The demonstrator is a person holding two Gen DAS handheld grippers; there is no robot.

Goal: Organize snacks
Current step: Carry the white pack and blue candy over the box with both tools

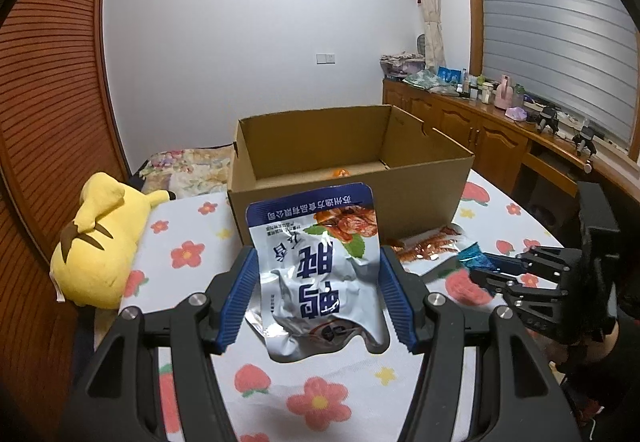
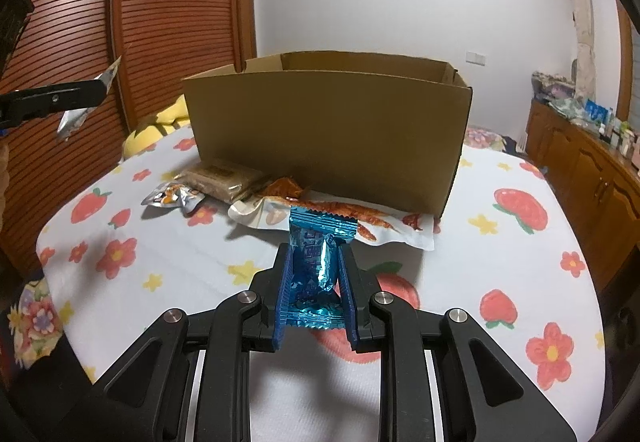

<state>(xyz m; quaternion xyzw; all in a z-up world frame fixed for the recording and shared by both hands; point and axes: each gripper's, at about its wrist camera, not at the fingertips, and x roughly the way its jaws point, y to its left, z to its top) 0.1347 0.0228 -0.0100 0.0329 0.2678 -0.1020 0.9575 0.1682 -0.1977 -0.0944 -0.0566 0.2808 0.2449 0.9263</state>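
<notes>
My left gripper (image 1: 318,262) is shut on a silver and blue snack pouch (image 1: 320,274) and holds it above the table, just in front of the open cardboard box (image 1: 420,197). An orange snack (image 1: 339,172) lies inside the box. My right gripper (image 2: 314,254) is shut on a shiny blue wrapped snack (image 2: 318,262), low over the table in front of the box (image 2: 332,137). It also shows in the left wrist view (image 1: 486,268) at the right. On the table by the box lie a white and orange packet (image 2: 340,219), a brown packet (image 2: 224,179) and a small silver packet (image 2: 172,197).
The table has a white cloth with red flowers and strawberries (image 2: 500,282). A yellow plush toy (image 1: 96,246) lies at its left edge. A wooden louvred door (image 1: 48,101) stands left. A wooden sideboard with clutter (image 1: 492,121) runs along the right wall.
</notes>
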